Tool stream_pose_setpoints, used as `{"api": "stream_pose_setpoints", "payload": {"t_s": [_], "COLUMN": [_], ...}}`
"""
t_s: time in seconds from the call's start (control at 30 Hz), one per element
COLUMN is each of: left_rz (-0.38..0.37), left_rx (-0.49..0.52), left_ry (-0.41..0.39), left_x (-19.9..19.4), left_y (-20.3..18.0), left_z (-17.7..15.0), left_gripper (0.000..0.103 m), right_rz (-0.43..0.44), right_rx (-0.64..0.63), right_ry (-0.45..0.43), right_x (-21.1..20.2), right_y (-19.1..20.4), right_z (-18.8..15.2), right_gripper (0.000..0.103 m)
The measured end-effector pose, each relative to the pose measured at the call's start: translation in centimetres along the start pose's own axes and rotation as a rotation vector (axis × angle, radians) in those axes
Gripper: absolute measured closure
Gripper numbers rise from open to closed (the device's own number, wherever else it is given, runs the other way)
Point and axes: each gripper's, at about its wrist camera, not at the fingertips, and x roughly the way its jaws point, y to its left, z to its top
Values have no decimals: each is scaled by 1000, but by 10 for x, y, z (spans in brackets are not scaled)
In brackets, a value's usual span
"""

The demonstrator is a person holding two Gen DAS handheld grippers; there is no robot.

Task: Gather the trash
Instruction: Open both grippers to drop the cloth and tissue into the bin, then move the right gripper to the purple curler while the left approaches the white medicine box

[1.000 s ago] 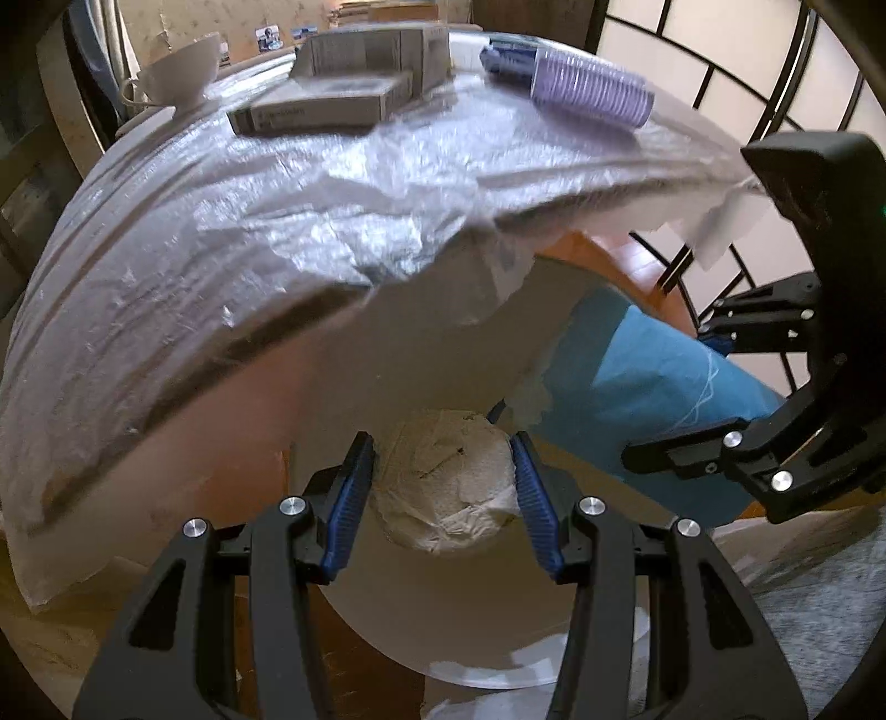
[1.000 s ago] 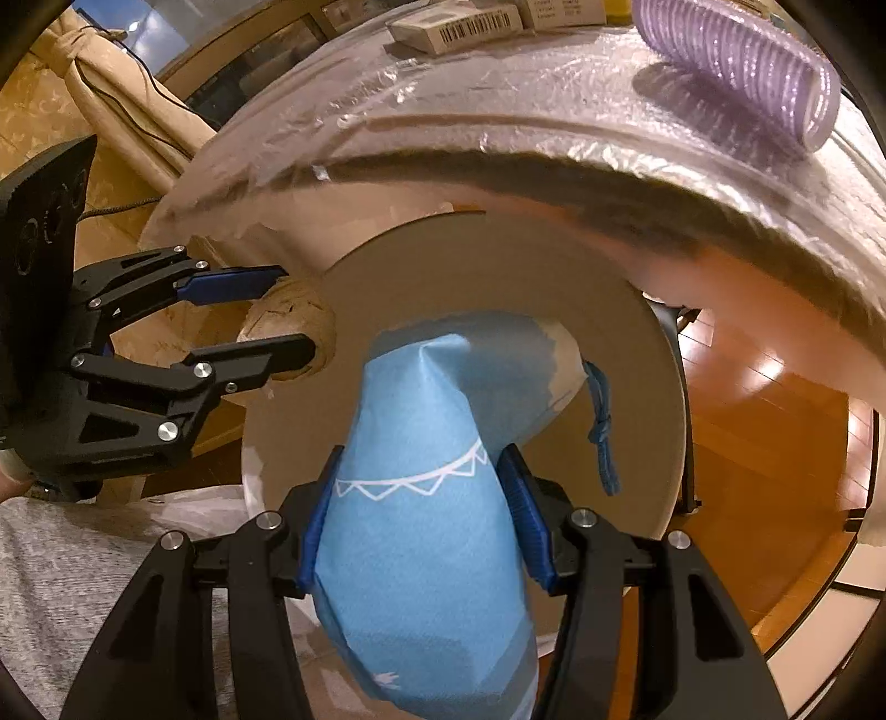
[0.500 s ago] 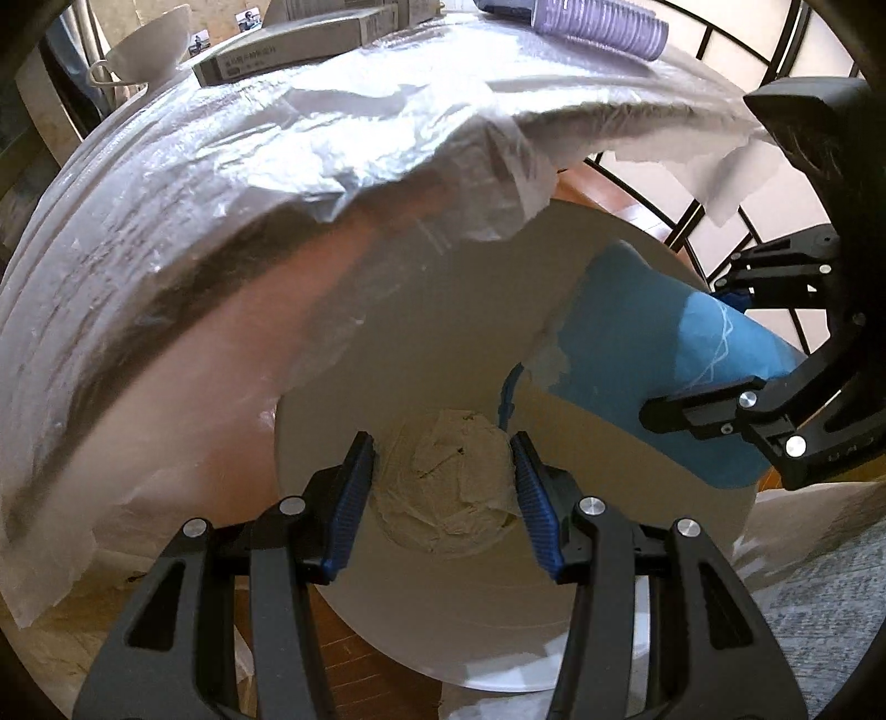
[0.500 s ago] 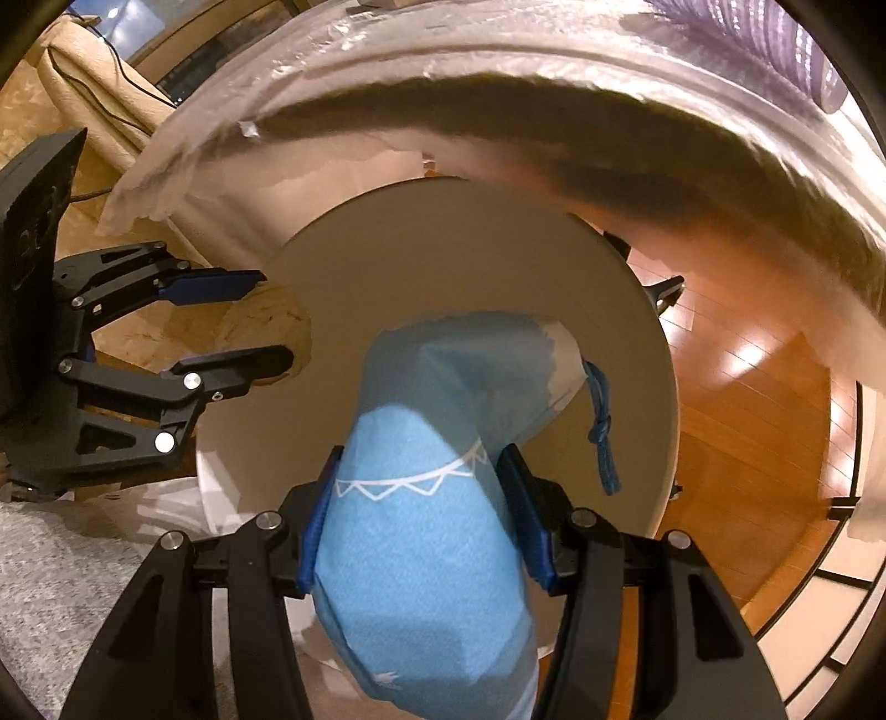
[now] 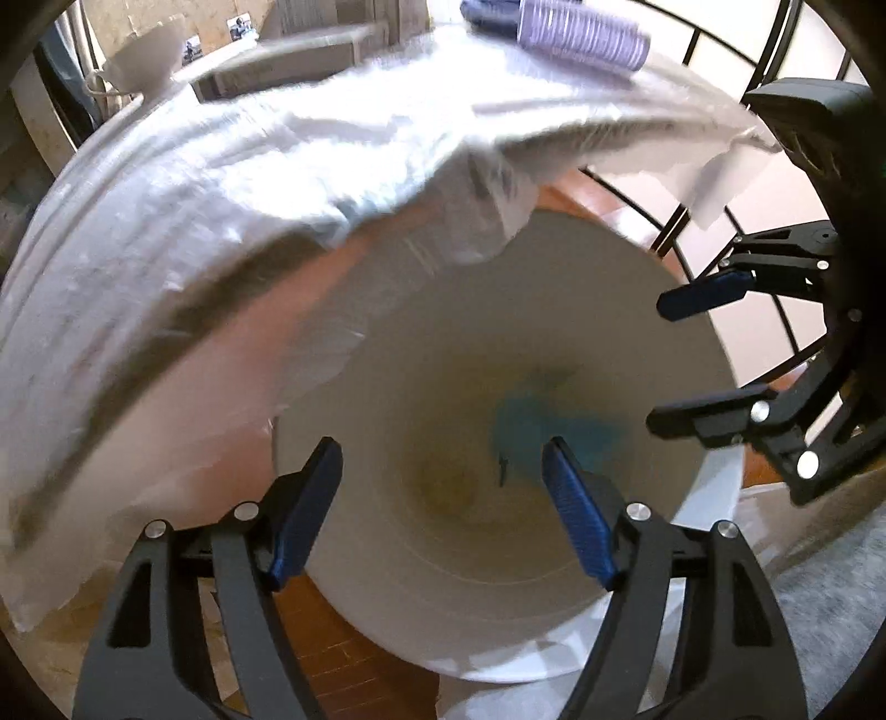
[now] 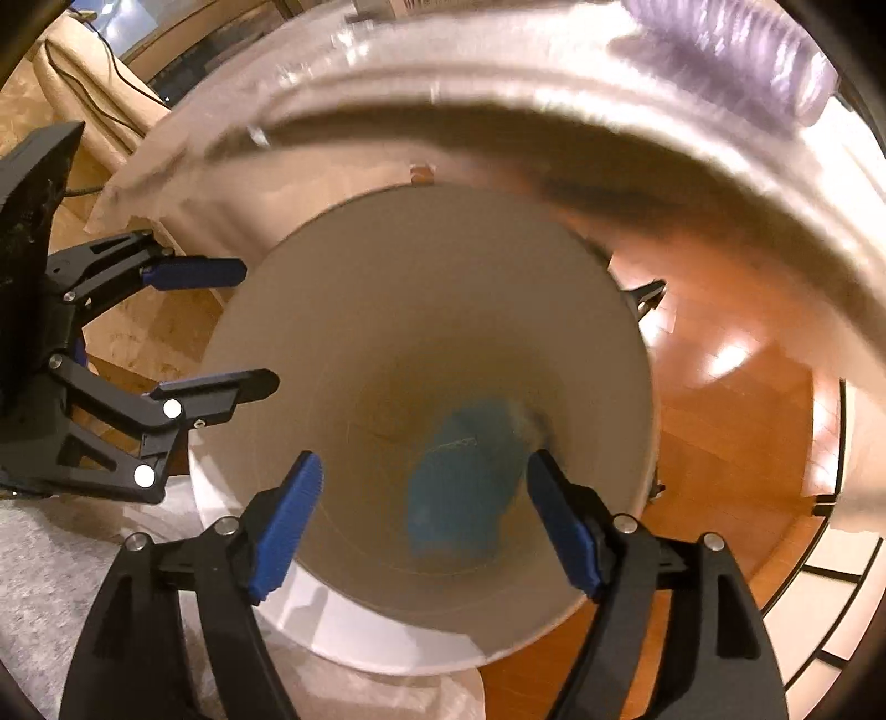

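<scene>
While both grippers hang over the mouth of the white bin (image 5: 482, 637), their jaws have just been opening and nothing sits between them. The left gripper (image 5: 442, 498) stands released above the near rim, its blue pads spread wide with only the inside of the bin showing in the gap. The right gripper (image 6: 423, 518) is likewise released, and in the left wrist view it shows at the right edge (image 5: 678, 360), its fingers reaching in over the far side of the rim.

Down at the bottom of the bin lie the two pieces of trash, both blurred. The blue paper (image 6: 465, 476) rests toward one side of the floor of the bin, and in the left wrist view it is a blue smear (image 5: 548, 426). Just beside it is the pale crumpled paper wad (image 5: 448, 482), seen only as a yellowish patch; whether the two touch I cannot tell.

Behind the bin, the round desk (image 5: 166, 232) is draped in crinkled clear plastic sheeting that hangs over its edge. On the desk lie a purple ribbed roll (image 5: 581, 36), a white cup (image 5: 149, 50) and a flat box (image 5: 288, 55). Wooden floor (image 6: 736, 410) shows beside the bin.
</scene>
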Motion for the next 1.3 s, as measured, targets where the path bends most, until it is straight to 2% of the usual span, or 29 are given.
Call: {"api": "stream_pose_setpoints", "payload": {"t_s": [0.1,0.3,0.33,0.4,0.47,0.53,0.6,0.7,0.8,0.97,1.3], "left_rz": [-25,-59,-45,-10,0,20,24,33,17,-45,-27], "left_rx": [8,-2,-28,-93,-150,-200,-219,-198,-165,-115,-7], "left_ry": [-61,-255,-293,-360,-395,-410,-413,-389,-355,-253,-180], "left_x": [-27,-94,-103,-116,-120,-117,-116,-104,-90,-51,-15], "left_y": [1,7,12,24,37,46,66,75,76,81,83], "left_z": [3,19,25,36,51,67,77,93,105,127,146], "left_gripper": [27,27,24,9,8,8,8,8,8,8,7], "right_rz": [3,-36,-53,-90,-129,-160,-210,-247,-251,-263,-219], "right_rx": [-30,-38,-27,17,69,92,108,115,114,104,60], "right_ry": [-82,-300,-335,-412,-448,-458,-448,-427,-405,-383,-360], "right_x": [-32,-96,-103,-117,-130,-125,-118,-104,-88,-76,-64], "right_y": [4,1,0,-14,-37,-52,-62,-71,-75,-83,-93], "right_z": [-1,18,22,30,42,48,55,59,67,75,87], "right_gripper": [28,22,16,11,7,7,7,7,7,7,7]}}
